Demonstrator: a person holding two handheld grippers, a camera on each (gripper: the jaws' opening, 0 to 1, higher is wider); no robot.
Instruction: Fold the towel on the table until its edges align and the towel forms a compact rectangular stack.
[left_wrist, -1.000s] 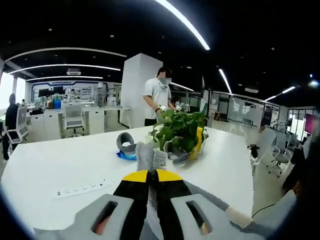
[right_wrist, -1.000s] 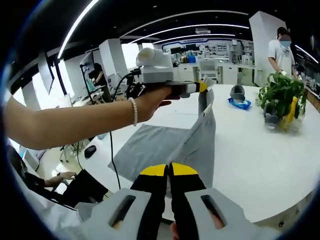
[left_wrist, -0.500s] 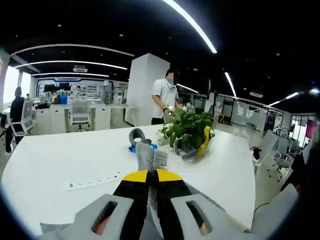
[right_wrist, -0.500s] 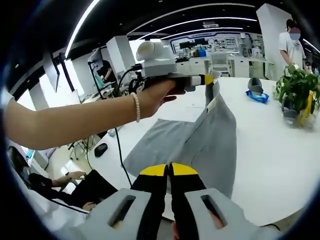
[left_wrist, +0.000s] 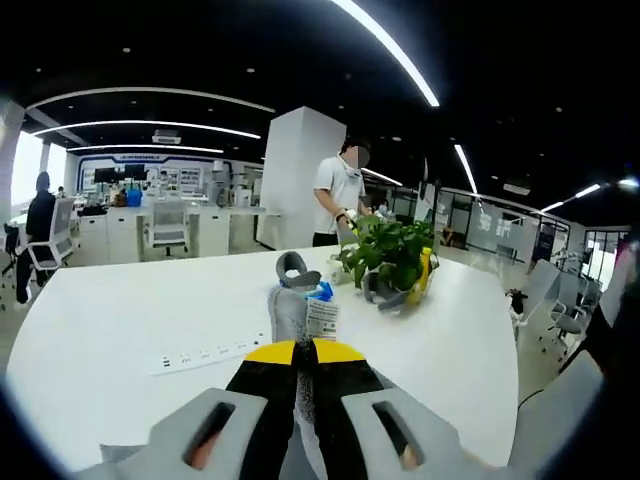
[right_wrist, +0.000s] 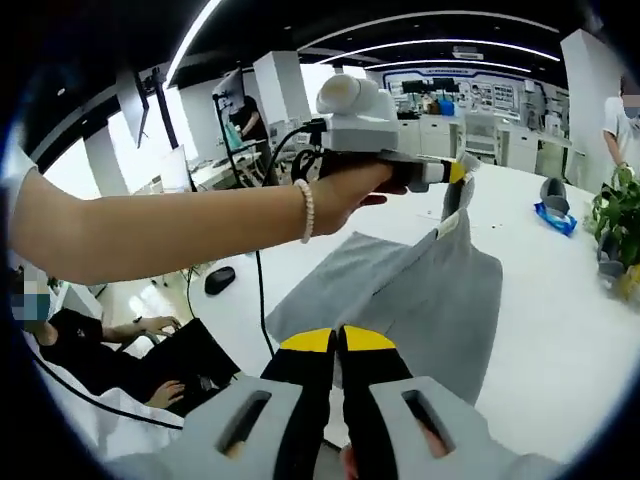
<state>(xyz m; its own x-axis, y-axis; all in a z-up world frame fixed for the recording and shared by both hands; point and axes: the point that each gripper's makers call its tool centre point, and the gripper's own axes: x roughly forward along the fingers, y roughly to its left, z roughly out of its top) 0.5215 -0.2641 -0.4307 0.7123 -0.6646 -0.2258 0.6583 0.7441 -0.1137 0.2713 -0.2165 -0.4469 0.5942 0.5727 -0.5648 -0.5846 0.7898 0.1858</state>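
Right claw: jaws closed on near edge of grey towel. Towel lies partly on white worktop, one corner lifted. Left claw: jaws pinched on that raised corner with white label, also seen from the right gripper view, held by a hand. Beyond: power strip, potted plant. Far: standing person.

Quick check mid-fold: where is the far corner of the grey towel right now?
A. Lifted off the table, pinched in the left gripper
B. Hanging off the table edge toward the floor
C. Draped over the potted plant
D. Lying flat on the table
A: in the right gripper view the left gripper pinches the towel corner in the air, cloth sloping down to the white table.
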